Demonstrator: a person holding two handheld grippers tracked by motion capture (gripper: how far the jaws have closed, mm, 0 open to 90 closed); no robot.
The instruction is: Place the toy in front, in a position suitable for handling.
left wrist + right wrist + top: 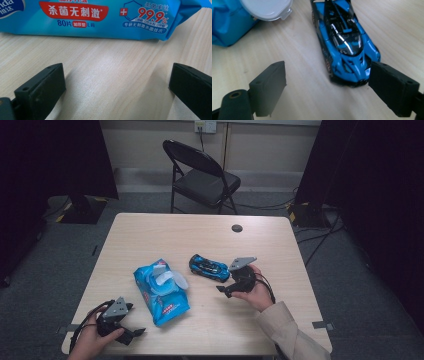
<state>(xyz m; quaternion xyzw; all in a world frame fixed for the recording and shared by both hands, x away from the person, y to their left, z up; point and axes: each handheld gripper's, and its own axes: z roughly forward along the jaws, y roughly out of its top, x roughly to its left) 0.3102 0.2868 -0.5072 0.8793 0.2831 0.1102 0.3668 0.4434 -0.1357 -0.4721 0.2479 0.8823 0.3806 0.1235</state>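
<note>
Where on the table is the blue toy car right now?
In the high view the blue toy car sits right of centre on the table, between the wipes pack and the right gripper, whose open jaws point at its nose.

A pale wood worktop (150,227) stands on grey carpet (45,270). Beyond its far edge sits a black folding chair (202,177) before a beige wall (145,142). Dark curtains (50,155) hang left and right; cables (320,237) trail on the right floor.
</note>
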